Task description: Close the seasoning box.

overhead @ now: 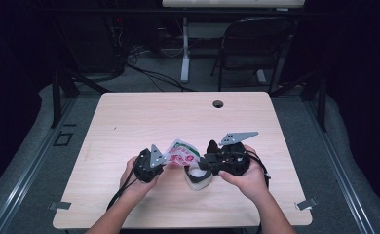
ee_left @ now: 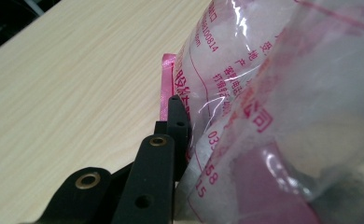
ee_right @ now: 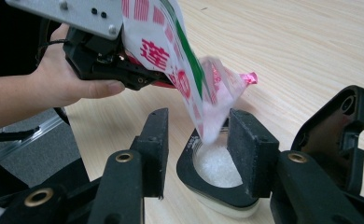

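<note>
Bag [ee_right: 171,60]: clamped at one edge by the left gripper [overhead: 148,166], tilted mouth-down so white granules are poured into the cup.
Cup [ee_right: 217,168]: black-rimmed, set on the table [overhead: 129,117] between the right gripper [ee_right: 196,144] fingers, which stand apart; contact apparently absent.
Purpose: cup is flanked, probably to be steadied.

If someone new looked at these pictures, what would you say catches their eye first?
Most striking is the printed plastic bag tipped over a small black-rimmed cup near the table's front middle, with white grains already inside the cup. The left gripper is clamped on the bag. The right gripper sits at the cup with its fingers open on either side of it.
</note>
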The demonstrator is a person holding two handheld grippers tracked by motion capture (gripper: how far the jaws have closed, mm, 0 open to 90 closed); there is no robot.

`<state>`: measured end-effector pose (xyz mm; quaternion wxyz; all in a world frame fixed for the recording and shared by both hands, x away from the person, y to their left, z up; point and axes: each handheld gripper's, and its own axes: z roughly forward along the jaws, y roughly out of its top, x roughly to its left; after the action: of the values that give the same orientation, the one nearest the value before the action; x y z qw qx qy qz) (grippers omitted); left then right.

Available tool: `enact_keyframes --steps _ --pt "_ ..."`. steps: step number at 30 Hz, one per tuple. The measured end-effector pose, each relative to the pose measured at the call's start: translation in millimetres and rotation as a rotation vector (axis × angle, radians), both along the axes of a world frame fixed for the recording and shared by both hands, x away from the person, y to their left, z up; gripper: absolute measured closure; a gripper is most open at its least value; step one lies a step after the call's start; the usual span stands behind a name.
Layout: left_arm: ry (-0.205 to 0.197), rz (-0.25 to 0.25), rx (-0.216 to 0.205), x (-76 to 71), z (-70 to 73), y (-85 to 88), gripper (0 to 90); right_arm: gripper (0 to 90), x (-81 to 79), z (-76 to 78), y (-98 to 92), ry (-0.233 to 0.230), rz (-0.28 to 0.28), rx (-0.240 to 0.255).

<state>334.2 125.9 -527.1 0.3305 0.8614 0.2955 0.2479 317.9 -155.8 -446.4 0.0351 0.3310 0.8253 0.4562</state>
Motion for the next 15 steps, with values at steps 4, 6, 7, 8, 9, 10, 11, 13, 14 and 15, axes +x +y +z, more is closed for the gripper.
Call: enact_keyframes --steps 4,6,7,8,9,10,11,13,14,15 --pt "0.019 0.028 -0.075 -1.5 -3.9 12.5 81.3 58.8 -1.6 1.3 -1.4 -0.005 -0.004 0.009" --pt "0.02 0.038 -0.101 -2.6 -2.8 20.3 81.4 58.7 -2.3 3.0 -3.2 -0.008 -0.007 0.006" --pt "0.02 0.049 -0.118 -3.3 -1.7 24.5 81.7 58.4 -2.2 4.7 -4.8 -0.013 -0.012 0.011" --pt "0.022 0.056 -0.134 -4.1 -0.4 29.3 81.8 58.0 -1.8 6.2 -6.0 -0.014 -0.011 0.016" --pt "0.021 0.06 -0.142 -4.7 0.8 33.3 81.9 57.7 -1.4 7.6 -6.9 -0.015 -0.012 0.022" --pt "0.012 0.068 -0.152 -5.7 2.3 38.9 82.0 57.7 -0.9 8.8 -7.5 -0.01 -0.009 0.024" --pt "0.01 0.081 -0.164 -7.2 4.3 46.5 82.0 57.7 0.4 10.3 -7.8 -0.006 -0.003 0.032" --pt "0.001 0.098 -0.179 -9.4 6.1 57.8 82.1 57.8 3.4 14.8 -10.0 0.0 0.012 0.064" --pt "-0.005 0.109 -0.188 -10.6 6.6 63.9 82.0 57.8 5.8 16.9 -11.0 0.02 0.023 0.088" --pt "-0.013 0.118 -0.191 -11.7 7.1 71.4 82.1 57.9 8.0 19.3 -12.2 0.024 0.022 0.086"
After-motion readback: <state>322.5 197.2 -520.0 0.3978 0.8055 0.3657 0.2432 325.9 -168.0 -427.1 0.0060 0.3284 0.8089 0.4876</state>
